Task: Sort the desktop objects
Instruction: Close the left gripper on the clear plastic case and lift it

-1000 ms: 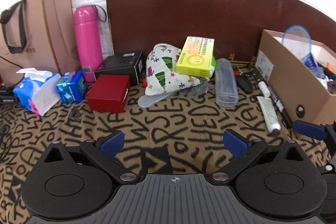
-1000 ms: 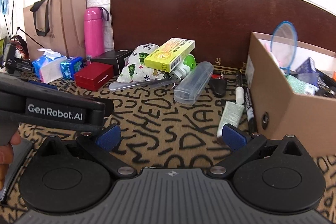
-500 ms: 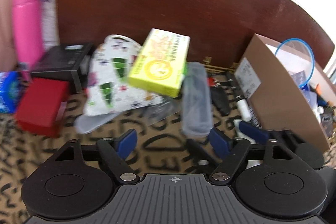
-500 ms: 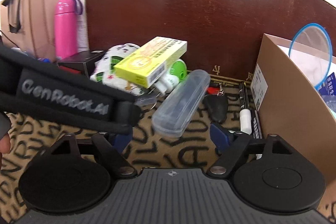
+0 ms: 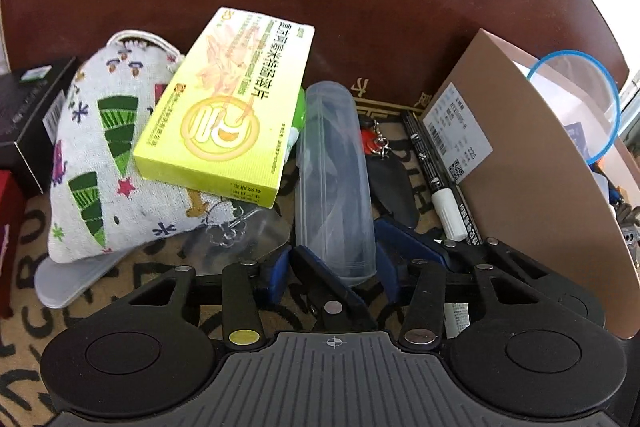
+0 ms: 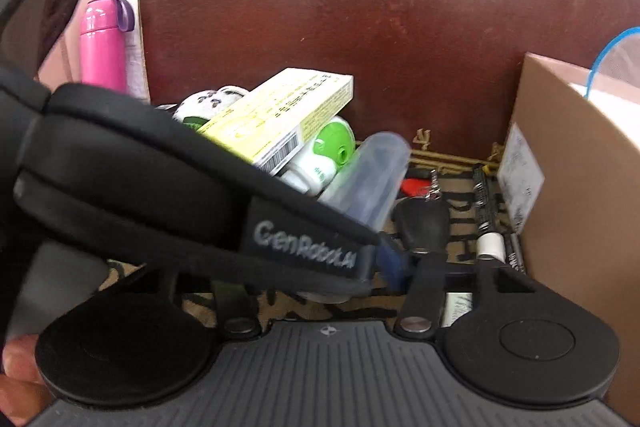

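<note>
Where I held my left tool: low over the patterned cloth point(image 5: 24, 267), at the near end of the clear case point(image 5: 332, 179).
Left gripper point(image 5: 332, 269): narrowed, one blue pad on each side of the case's near end; I could not tell whether they pressed it.
Right gripper point(image 6: 326, 267): just right of the left one; its body hid my left finger, so I could not tell how far open it was or whether it held anything.
Clear case: lying on the cloth, running near to far.
Left of the case: a yellow box point(image 5: 228, 107) resting tilted on a printed pouch point(image 5: 96, 155).
Right of the case: a black key fob point(image 5: 390, 183), then a marker point(image 5: 436, 179) beside the cardboard box point(image 5: 540, 187).
Under the yellow box: a green-capped bottle point(image 6: 324, 155).
Far left: a pink flask point(image 6: 102, 47), upright.
</note>
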A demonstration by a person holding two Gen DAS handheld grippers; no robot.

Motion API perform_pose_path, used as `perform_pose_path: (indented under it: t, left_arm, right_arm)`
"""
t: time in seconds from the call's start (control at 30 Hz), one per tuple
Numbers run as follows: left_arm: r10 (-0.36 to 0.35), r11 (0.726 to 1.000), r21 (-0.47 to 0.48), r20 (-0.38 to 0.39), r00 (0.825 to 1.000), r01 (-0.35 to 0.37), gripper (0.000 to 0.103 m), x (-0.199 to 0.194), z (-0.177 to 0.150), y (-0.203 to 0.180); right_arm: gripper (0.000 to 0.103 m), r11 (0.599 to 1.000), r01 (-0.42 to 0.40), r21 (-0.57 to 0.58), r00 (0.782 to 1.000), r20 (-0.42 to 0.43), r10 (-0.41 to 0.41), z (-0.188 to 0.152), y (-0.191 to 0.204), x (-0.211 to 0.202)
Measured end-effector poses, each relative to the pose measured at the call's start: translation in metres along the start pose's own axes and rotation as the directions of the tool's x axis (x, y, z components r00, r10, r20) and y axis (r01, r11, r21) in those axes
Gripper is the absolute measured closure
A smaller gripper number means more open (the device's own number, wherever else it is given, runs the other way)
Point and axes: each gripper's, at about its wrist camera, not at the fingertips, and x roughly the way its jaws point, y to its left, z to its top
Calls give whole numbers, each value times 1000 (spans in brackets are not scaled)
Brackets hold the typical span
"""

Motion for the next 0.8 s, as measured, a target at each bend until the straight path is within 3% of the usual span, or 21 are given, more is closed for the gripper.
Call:
perform_pose_path:
  t: [0.3, 0.8]
  left_arm:
    - [-12, 1000, -13, -14, 1000, 12, 59, -23, -30, -12]
    - [3, 997, -75, -34, 999, -5, 59, -102, -154, -69]
  right_arm:
    - [52, 1000, -13, -20, 1000, -24, 12, -16, 6, -36]
    - [54, 996, -82, -20, 994, -77, 80, -85, 22, -173]
